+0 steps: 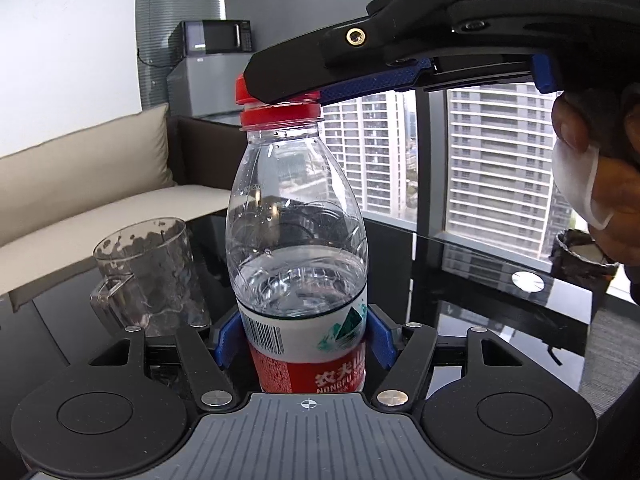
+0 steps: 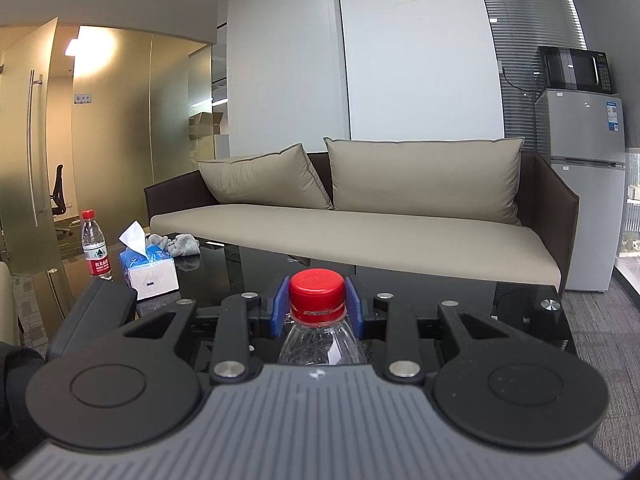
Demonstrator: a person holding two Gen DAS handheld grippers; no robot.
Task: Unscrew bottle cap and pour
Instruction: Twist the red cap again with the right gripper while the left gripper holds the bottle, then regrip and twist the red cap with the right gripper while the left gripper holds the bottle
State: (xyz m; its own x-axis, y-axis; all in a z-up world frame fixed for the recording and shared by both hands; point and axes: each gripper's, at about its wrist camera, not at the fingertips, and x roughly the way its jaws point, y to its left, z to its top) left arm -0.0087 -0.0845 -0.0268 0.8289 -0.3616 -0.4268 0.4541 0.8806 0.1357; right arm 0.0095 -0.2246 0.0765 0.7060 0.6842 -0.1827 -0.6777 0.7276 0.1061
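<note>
A clear water bottle [image 1: 296, 240] with a red-and-white label stands upright on the black glass table [image 1: 480, 320], about half full. My left gripper [image 1: 304, 340] is shut on it, its blue pads [image 1: 228, 340] pressed on both sides of the label. My right gripper [image 1: 280, 84] reaches in from the upper right at the bottle's top. Its blue pads [image 2: 280, 308] are shut on the sides of the red cap [image 2: 317, 294], which sits on the neck. An empty clear glass mug [image 1: 152, 272] stands just left of the bottle, handle towards me.
A second bottle [image 2: 95, 244], a tissue box [image 2: 150, 270] and a grey cloth [image 2: 180, 244] sit at the table's far left. A beige sofa [image 2: 360, 232] runs behind the table. A person's hand [image 1: 592, 184] holds the right gripper; a dark bin [image 1: 580, 260] stands by the window.
</note>
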